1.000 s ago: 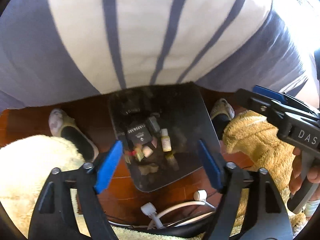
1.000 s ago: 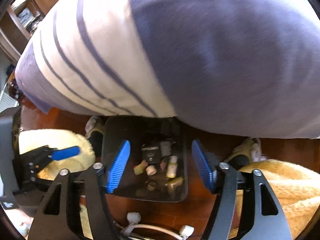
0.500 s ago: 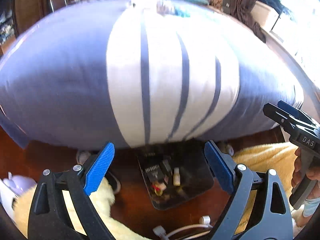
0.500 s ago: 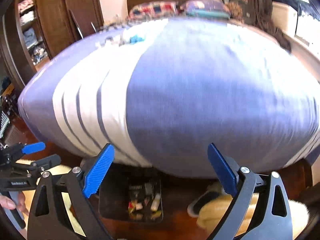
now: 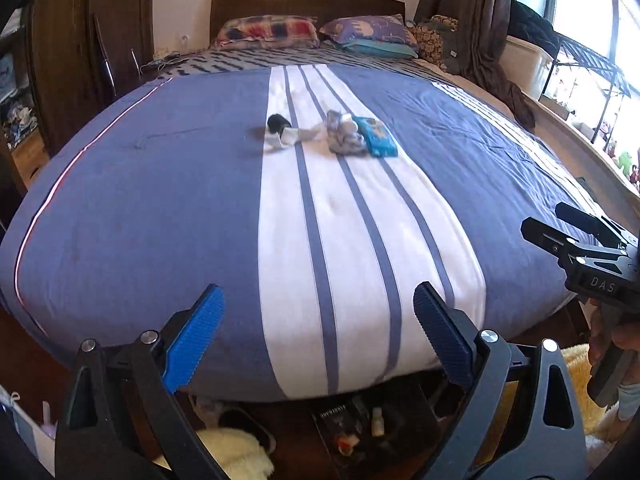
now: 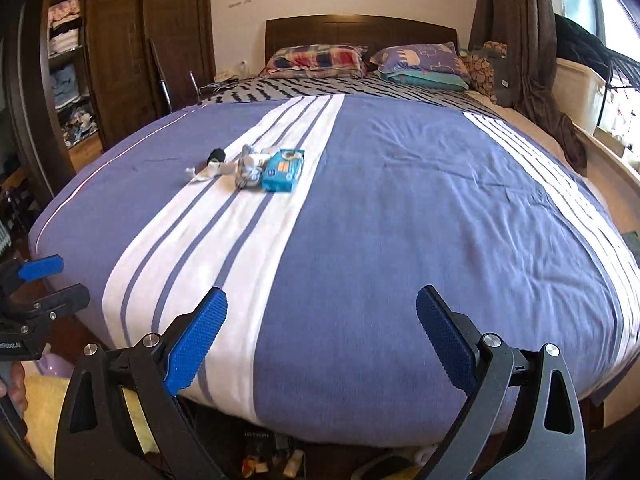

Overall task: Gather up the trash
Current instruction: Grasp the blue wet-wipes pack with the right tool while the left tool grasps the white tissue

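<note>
A small pile of trash lies far off on the bed: a blue wipes packet (image 5: 377,136) (image 6: 283,170), a crumpled grey wad (image 5: 343,137) (image 6: 247,170), a white crumpled tissue (image 5: 285,139) (image 6: 206,172) and a small black object (image 5: 277,123) (image 6: 216,155). A dark bin (image 5: 360,428) with several discarded items stands on the floor under the bed's foot edge. My left gripper (image 5: 316,340) and right gripper (image 6: 322,340) are both open and empty, above the foot of the bed, far from the pile.
The blue and white striped bedspread (image 5: 180,208) fills the view. Pillows (image 6: 320,60) lie at the headboard. A wardrobe (image 6: 120,48) stands left, curtains and a window (image 5: 560,20) right. A cream fluffy rug (image 5: 232,452) and slippers lie on the wooden floor.
Both grippers have swung up from looking down at the bin on the floor to looking across the bed top. Both jaws stay open and empty.
</note>
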{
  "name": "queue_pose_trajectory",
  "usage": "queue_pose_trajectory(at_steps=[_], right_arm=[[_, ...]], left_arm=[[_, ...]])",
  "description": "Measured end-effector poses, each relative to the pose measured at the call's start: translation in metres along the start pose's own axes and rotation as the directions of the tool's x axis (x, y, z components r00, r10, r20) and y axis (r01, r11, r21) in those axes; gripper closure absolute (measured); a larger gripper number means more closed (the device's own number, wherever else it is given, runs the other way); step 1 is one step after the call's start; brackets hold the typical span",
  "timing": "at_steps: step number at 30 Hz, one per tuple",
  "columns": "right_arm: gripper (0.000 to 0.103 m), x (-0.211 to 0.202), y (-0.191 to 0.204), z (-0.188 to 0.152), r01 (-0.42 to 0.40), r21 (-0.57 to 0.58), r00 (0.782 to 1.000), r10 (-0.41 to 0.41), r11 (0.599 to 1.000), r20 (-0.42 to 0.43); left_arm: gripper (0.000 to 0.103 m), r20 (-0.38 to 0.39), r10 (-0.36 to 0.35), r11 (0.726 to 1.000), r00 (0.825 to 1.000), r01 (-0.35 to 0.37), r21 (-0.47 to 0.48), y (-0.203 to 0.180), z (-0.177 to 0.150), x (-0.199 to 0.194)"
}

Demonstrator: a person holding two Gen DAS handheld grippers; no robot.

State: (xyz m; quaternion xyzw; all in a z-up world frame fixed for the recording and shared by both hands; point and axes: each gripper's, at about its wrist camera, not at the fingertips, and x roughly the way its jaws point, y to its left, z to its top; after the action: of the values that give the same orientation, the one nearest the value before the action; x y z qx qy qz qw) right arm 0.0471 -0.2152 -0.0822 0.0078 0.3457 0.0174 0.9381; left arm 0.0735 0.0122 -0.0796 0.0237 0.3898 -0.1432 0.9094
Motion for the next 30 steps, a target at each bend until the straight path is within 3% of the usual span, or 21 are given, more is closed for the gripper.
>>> queue_pose_trajectory(at_steps=[9,22,26,30], right_arm=[[0.007,0.058,0.015,0.044,-0.017,-0.031,0.999,0.016,0.999,-0.029],[0.008,0.158,0.024,0.111,-0.048,0.012,0.996,0.048,0.999,-0.073],[0.025,0.182,0.026,0.122,-0.078,0.038,0.991,0.082,0.996,-0.109],[0.031,0.2,0.03,0.127,-0.105,0.045,0.983,0.111,0.993,-0.143]], left_arm=[[0.013,-0.006,0.007,1.0,1.0,-0.007,-0.002,0.022,0.048,0.053],[0.018,-0.025,0.023,1.0,0.999,-0.023,0.012,0.046,0.111,0.126],[0.025,-0.04,0.005,1.0,0.999,-0.005,0.002,0.054,0.123,0.148],[0.037,-0.055,-0.013,1.0,0.998,0.012,-0.008,0.062,0.132,0.167]])
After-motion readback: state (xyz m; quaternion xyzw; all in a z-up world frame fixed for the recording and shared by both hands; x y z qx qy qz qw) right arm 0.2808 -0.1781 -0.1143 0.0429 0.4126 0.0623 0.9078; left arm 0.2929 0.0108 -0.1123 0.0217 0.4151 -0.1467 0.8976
